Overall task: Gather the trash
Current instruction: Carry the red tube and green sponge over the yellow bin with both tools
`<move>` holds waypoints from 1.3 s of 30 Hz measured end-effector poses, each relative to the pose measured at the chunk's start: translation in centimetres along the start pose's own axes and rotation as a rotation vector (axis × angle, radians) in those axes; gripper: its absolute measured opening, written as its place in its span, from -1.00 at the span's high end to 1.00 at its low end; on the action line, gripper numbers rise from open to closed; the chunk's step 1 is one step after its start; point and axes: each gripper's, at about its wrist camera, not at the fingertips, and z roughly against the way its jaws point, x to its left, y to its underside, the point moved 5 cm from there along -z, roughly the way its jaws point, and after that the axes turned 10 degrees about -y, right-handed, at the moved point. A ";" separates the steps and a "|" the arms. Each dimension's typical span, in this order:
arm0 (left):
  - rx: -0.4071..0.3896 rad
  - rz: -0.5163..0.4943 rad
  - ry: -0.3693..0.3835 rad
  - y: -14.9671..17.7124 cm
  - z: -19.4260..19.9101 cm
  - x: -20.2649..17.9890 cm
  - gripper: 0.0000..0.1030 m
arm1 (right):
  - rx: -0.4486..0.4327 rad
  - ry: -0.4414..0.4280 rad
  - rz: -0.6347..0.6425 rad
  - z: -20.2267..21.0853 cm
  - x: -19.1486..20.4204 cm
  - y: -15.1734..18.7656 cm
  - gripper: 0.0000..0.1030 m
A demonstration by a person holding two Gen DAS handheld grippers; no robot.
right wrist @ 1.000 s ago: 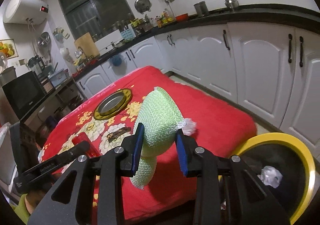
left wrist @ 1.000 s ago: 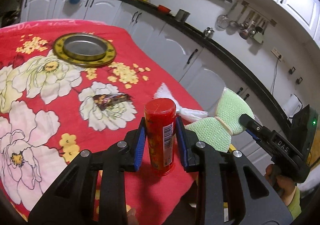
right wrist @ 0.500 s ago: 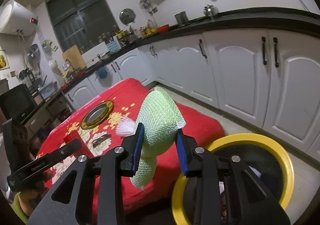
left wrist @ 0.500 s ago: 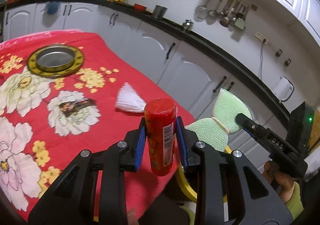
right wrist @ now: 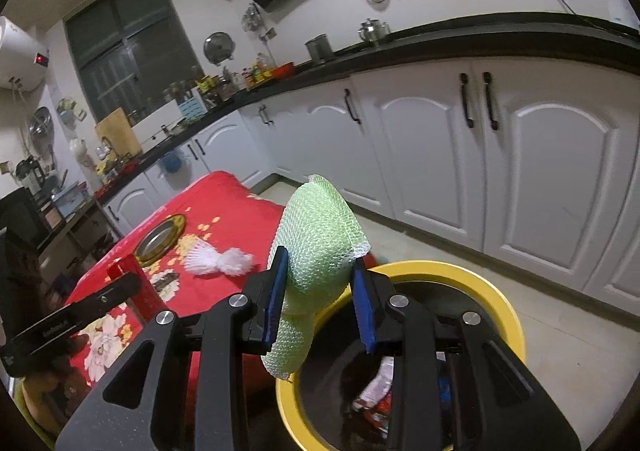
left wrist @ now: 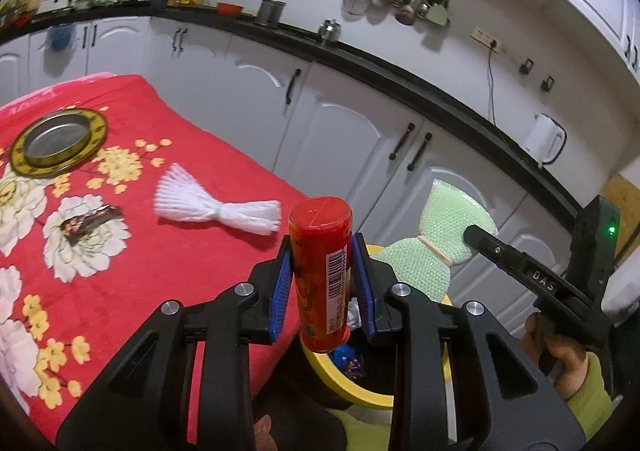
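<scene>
red floral table [left wrist: 208,251] held the leftovers, yellow-rimmed bin [right wrist: 500,291] sat just beside its edge, already some scraps inside; biggest risk judged: both loads dropped at once over one opening, the two grippers near each other, could bump and knock something onto the floor; left gripper [left wrist: 322,283] was clamped on the red tube [left wrist: 320,271], upright, its lower end just over the bin rim in the left wrist view, so an early let-go might have hit the rim and rolled off, round tube would roll far; right gripper [right wrist: 320,291] was clamped on the green mesh scrubber [right wrist: 316,247], squeezed at its middle, lower half dangling at the rim's near edge, light and springy, could snag on a pad or flop outside instead of inside; smaller stuff left on the table: white mesh bundle [left wrist: 212,205], dark candy wrapper [left wrist: 90,221], both well apart from the bin; metal dish with yellow rim [left wrist: 56,141] probably not trash, could get grabbed by mistake
</scene>
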 end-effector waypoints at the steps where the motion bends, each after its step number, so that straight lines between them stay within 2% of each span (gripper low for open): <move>1: 0.002 -0.009 0.004 0.1 -0.2 -0.4 0.58 | -0.002 0.006 -0.004 0.2 -0.4 0.1 0.43; 18: 0.066 -0.152 0.054 2.3 -3.5 -6.6 0.58 | -0.002 0.135 0.018 2.7 -4.9 1.5 0.43; 39: 0.145 -0.269 0.113 4.8 -7.0 -11.0 0.57 | 0.078 0.137 -0.036 2.5 -8.1 4.5 0.43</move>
